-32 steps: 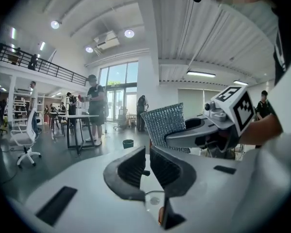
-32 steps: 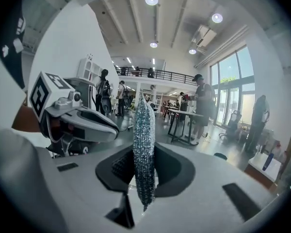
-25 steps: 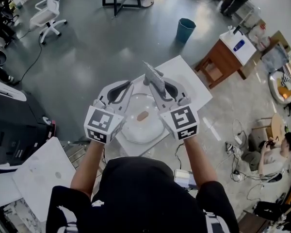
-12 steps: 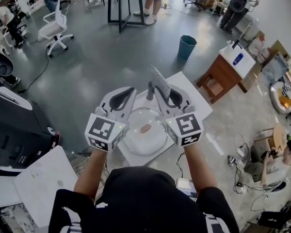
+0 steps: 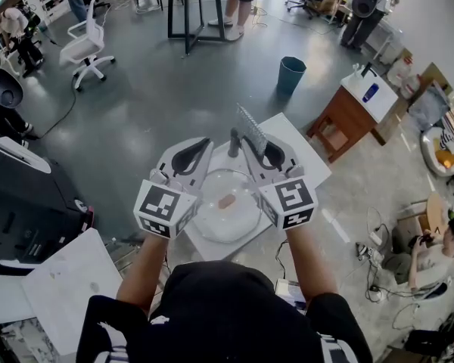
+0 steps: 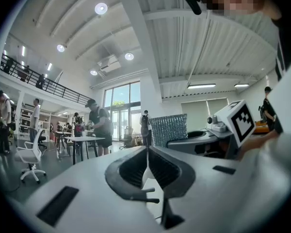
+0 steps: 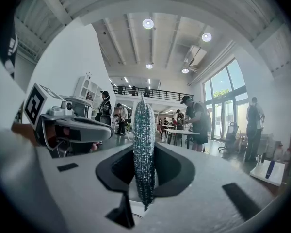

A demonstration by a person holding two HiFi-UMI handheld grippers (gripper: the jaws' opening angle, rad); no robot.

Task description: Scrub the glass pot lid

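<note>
Right gripper (image 7: 144,152) is clamped on a sparkly silver scrub pad (image 7: 143,125), held edge-up near the white table's (image 5: 306,146) far edge. Left gripper (image 6: 146,154) is pressed together, nothing in it. The glass pot lid (image 5: 212,219), clear with a brown knob (image 5: 226,200), is laid flat mid-table.

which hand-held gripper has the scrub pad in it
The right hand-held gripper: the silvery scrub pad stands clamped between its jaws. The left hand-held gripper is shut, empty.

Silvery sparkly scrubber (image 7: 144,149), clear glass lid (image 5: 238,219), tan knob (image 5: 226,200), white table (image 5: 303,138).
</note>
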